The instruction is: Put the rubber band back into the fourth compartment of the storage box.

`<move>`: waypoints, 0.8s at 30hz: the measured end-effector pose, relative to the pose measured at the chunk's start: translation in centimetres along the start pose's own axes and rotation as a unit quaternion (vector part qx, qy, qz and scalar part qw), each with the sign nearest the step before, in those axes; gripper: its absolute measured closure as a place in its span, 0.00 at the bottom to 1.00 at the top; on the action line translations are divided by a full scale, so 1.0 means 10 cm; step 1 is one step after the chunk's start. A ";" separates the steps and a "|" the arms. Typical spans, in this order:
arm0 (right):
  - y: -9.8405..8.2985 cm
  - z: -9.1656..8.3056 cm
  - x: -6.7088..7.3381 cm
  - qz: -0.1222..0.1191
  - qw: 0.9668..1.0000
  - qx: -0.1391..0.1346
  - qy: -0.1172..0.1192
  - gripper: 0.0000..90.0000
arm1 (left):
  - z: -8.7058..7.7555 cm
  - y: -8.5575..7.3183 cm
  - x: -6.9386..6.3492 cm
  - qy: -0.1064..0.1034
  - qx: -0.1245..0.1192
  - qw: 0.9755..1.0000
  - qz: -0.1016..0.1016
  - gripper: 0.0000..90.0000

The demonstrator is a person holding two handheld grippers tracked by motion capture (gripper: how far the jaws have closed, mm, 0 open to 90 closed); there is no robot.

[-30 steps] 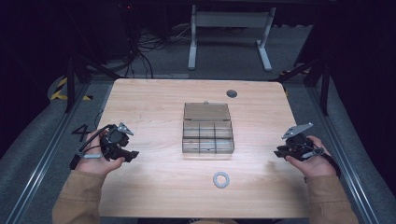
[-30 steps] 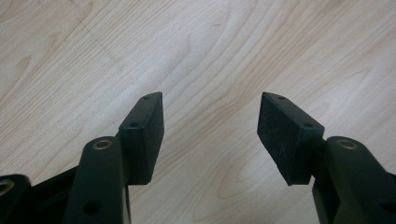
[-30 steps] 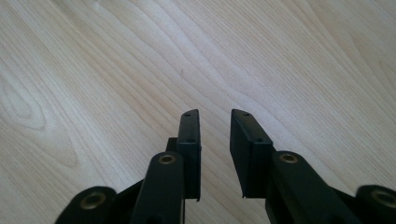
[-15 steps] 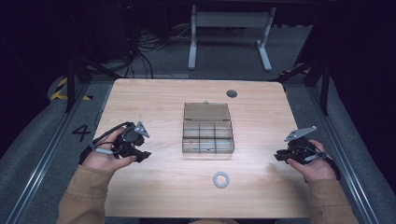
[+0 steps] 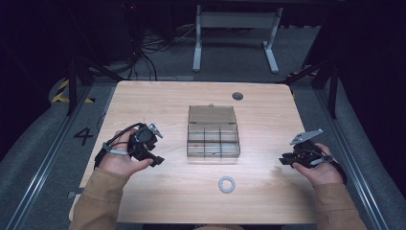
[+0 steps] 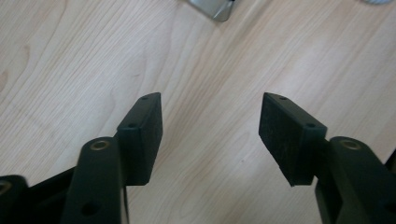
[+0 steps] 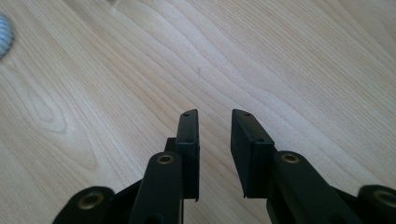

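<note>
Landmark: clear compartment box (image 5: 213, 133), lid open and standing back, central on the tabletop (image 5: 158, 103); six compartments, contents too faint to tell.

Left gripper (image 5: 152, 154): held in the left hand (image 5: 119, 160), left of the box and well apart from it. In the left gripper view (image 6: 210, 135) the jaws stand wide apart with bare wood between them; holds nothing. Judged: a spread ready for a grasp, aimed towards the box corner (image 6: 214, 8) at the top of that view.

Right gripper (image 5: 287, 160): in the right hand (image 5: 318, 167), right of the box, well apart. In the right gripper view (image 7: 214, 154) the jaws are parted by a narrow gap only; nothing between them. Judged: parked, waiting.

White ring (image 5: 227, 184): flat on the tabletop, nearer the person than the box, slightly right of its centre, touching nothing. Edge of it shows far left in the right gripper view (image 7: 3, 41).

Dark disc (image 5: 237, 96): beyond the box, near the far edge.

Task item: none stated; the ring, lying loose before the open box, is judged the likely thing to be picked up.
</note>
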State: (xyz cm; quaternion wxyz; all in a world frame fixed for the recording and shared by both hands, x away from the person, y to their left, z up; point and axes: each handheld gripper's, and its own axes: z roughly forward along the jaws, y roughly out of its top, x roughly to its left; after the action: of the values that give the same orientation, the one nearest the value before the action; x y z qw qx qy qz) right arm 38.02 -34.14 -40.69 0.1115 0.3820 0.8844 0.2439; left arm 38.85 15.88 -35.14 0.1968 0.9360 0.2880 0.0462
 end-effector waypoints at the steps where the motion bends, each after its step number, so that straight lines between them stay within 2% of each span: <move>1: 0.00 0.00 0.00 0.000 1.000 0.000 0.000 0.81 | 0.00 0.02 -0.03 -0.005 0.001 1.000 0.008 0.49; 3: 0.01 0.01 0.00 0.000 1.000 0.001 0.000 0.81 | 0.02 0.07 -0.09 -0.025 0.004 1.000 0.018 0.51; 6: 0.01 0.02 0.00 0.000 1.000 0.002 0.000 0.81 | 0.07 0.14 -0.16 -0.043 0.011 0.998 0.039 0.52; 13: 0.01 0.03 0.01 -0.005 1.000 0.002 0.004 0.80 | 0.15 0.25 -0.26 -0.041 0.015 0.998 0.055 0.51; 17: 0.01 0.04 0.01 -0.002 1.000 0.003 0.006 0.80 | 0.17 0.30 -0.32 -0.053 0.017 0.996 0.064 0.52; 24: 0.02 0.05 0.03 -0.005 1.000 0.004 0.009 0.79 | 0.21 0.37 -0.40 -0.055 0.015 0.995 0.077 0.53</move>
State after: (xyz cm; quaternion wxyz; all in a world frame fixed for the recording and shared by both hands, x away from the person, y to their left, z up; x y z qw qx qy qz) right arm 38.17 -33.66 -41.01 0.1029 0.3755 0.8884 0.2434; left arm 37.86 10.11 -35.45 0.1940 0.9594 0.2047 0.0048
